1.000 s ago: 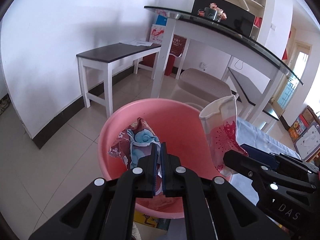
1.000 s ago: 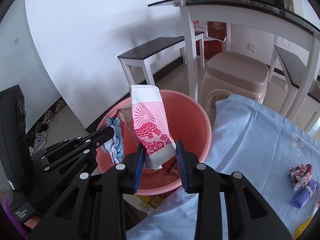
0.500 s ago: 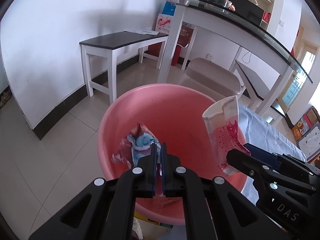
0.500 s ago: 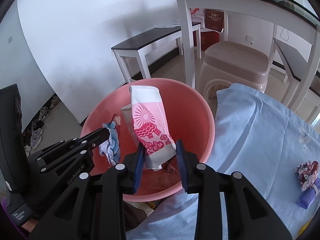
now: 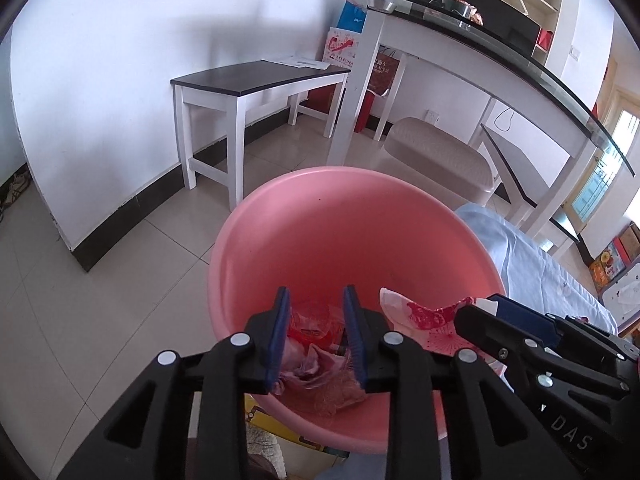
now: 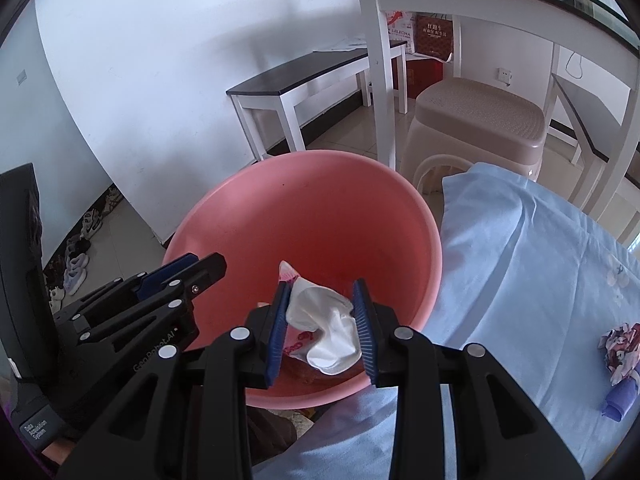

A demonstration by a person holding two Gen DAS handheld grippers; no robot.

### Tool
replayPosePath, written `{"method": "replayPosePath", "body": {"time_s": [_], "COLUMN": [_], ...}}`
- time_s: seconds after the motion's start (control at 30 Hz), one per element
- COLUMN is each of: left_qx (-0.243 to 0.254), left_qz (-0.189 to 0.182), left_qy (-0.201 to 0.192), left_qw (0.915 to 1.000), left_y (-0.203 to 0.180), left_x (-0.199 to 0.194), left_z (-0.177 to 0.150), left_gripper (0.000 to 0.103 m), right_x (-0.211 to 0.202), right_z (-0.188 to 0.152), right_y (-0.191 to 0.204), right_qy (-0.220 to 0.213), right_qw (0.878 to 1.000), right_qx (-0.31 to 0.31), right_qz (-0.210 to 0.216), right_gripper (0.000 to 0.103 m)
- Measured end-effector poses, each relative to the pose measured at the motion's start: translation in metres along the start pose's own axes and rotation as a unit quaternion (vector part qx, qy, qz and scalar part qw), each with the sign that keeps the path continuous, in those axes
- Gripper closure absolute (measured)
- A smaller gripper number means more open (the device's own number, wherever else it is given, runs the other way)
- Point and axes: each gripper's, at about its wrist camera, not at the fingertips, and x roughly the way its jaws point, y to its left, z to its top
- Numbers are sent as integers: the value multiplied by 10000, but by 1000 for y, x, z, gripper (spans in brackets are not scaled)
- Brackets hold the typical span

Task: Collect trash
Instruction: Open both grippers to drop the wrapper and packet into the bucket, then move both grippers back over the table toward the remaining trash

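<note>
Here, the floor (image 5: 120,264) is pale glossy tile under white walls with a dark skirting. A white bench with a dark top (image 5: 256,80) stands by the wall, a beige plastic stool (image 6: 480,120) sits under a glass-topped white table (image 5: 460,20), and a light blue cloth (image 6: 540,264) covers the surface just beside the pink basin (image 5: 320,208). On that cloth lie a crumpled printed wrapper (image 6: 618,344) and a small purple piece (image 6: 618,400).

The basin holds crumpled wrappers (image 5: 316,344) at its bottom. The left gripper (image 5: 316,336) hangs over them; its jaws have just been opening and nothing is clasped between them. The right gripper (image 6: 322,328) pinches a white pouch with red print (image 6: 324,328) between its blue pads, low inside the basin.
</note>
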Motion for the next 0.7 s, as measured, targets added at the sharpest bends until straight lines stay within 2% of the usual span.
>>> {"method": "replayPosePath", "body": {"time_s": [0.07,0.33,0.47,0.7], "left_qx": [3,23,50,119], "left_qz": [-5,-46,-76,-93], "left_qy": [-27,-131,-194,-284], "left_qw": [10000,9999,9998,9995], "left_y": [-1,-5,-5,-8], "left_x": [-2,-14,-19,-32], "left_z": [0,1,3,3], "left_gripper": [69,65,61,61], "right_x": [-2,-18,-30,-39], "right_z": [0,-2,-1,3], "right_y": [0,-4,-9,-13], "right_qy": [-15,-199,-361,-487], "right_qw": [10000,9998,9993,9987], "right_qx": [-6,-4,-7,23], "right_qz": [26,51,99,145], "right_gripper": [70,70,59,58]}}
